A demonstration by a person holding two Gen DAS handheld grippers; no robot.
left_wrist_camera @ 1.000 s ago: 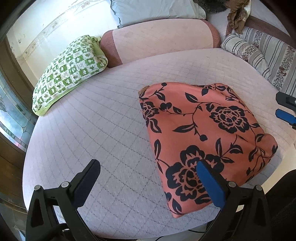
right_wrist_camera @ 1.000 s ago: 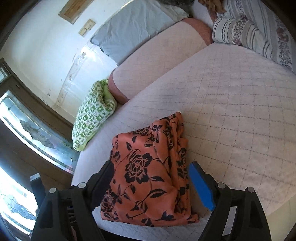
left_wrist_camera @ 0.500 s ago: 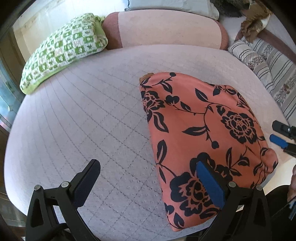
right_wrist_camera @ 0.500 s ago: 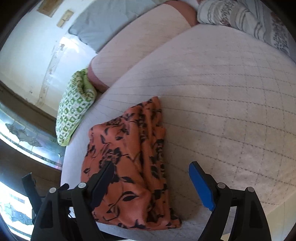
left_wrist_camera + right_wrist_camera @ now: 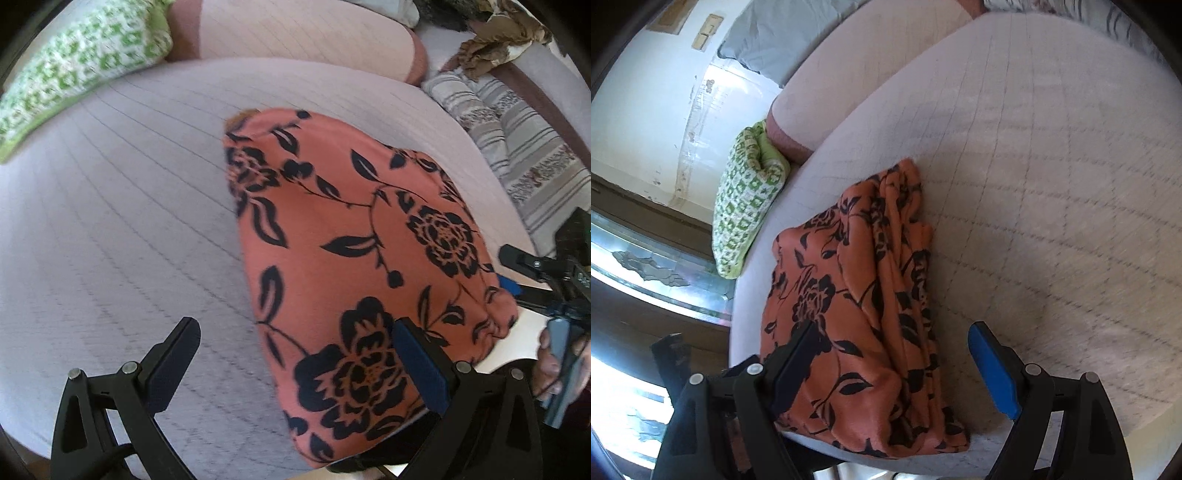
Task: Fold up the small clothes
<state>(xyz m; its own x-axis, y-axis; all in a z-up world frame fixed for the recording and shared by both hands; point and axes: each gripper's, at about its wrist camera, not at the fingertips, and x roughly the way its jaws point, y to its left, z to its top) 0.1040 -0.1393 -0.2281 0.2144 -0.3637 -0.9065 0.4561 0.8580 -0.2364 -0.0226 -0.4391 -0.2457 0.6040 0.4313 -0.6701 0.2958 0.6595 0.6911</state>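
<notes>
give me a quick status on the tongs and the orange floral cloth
Left tongs open, right tongs open, nothing gripped. Orange floral cloth flat at bed edge. Nothing blocking.

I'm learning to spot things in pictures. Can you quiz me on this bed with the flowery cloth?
1. True or false: the orange cloth lies spread out flat in a single layer.
2. Which cushion sits at the far left of the bed? A) green-checked B) plain blue C) red-spotted
3. Fill in: the jaws of the right gripper are ____.

Key
1. False: the right view shows it folded, with layered edges along one side.
2. A: the green cushion.
3. Open, with nothing held; the left gripper is open too.
</notes>
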